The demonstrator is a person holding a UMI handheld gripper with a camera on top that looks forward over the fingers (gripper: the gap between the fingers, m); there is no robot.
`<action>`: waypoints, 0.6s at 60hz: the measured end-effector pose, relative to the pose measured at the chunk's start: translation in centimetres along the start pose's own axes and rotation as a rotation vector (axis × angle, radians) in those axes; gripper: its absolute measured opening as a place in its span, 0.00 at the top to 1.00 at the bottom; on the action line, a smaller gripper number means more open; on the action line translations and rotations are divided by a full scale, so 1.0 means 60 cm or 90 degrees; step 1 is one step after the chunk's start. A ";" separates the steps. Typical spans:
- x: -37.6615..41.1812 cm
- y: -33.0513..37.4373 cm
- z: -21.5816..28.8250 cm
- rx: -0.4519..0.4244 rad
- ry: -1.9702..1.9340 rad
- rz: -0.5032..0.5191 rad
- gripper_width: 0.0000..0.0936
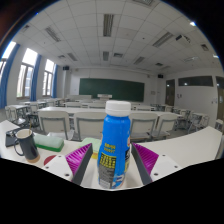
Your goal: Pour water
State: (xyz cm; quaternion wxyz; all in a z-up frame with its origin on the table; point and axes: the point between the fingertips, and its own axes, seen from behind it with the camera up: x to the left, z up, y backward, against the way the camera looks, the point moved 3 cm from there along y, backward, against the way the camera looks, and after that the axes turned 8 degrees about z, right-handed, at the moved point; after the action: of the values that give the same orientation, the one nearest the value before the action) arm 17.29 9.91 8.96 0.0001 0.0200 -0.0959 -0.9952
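Classroom: rows of pale desks and chairs, a dark green chalkboard (pixel 111 87) on the far wall, windows along one side, strip lights on the ceiling. Near surface is a white tabletop (pixel 190 148).

Tall blue plastic bottle with a white screw cap (pixel 115 143) stands upright between the gripper's (pixel 113 166) two fingers. Printed label on its front, text too small to read. Magenta pads (pixel 81 156) flank the bottle's lower half; the fingers appear to press against both sides, though the contact itself is hard to make out, so the hold is likely but not certain. Whether the bottle's base rests on the table cannot be seen.

On the table to one side of the fingers: a dark mug with a handle (pixel 25 143), upright, and just beside it a flat green and magenta item (pixel 49 144), identity unclear. Both sit apart from the bottle.
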 end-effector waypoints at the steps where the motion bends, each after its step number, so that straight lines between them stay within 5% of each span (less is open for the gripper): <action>1: -0.002 -0.005 0.000 -0.001 -0.005 -0.002 0.11; 5: 0.000 -0.032 0.001 -0.006 -0.022 0.004 0.15; 8: -0.008 -0.028 -0.002 -0.003 -0.031 -0.004 0.41; 15: -0.002 -0.036 -0.005 -0.040 -0.042 -0.030 0.46; 36: 0.028 -0.017 0.038 -0.021 0.071 -0.070 0.61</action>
State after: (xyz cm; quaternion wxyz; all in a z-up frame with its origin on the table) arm 15.55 11.35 10.96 -0.0493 0.0805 -0.0779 -0.9925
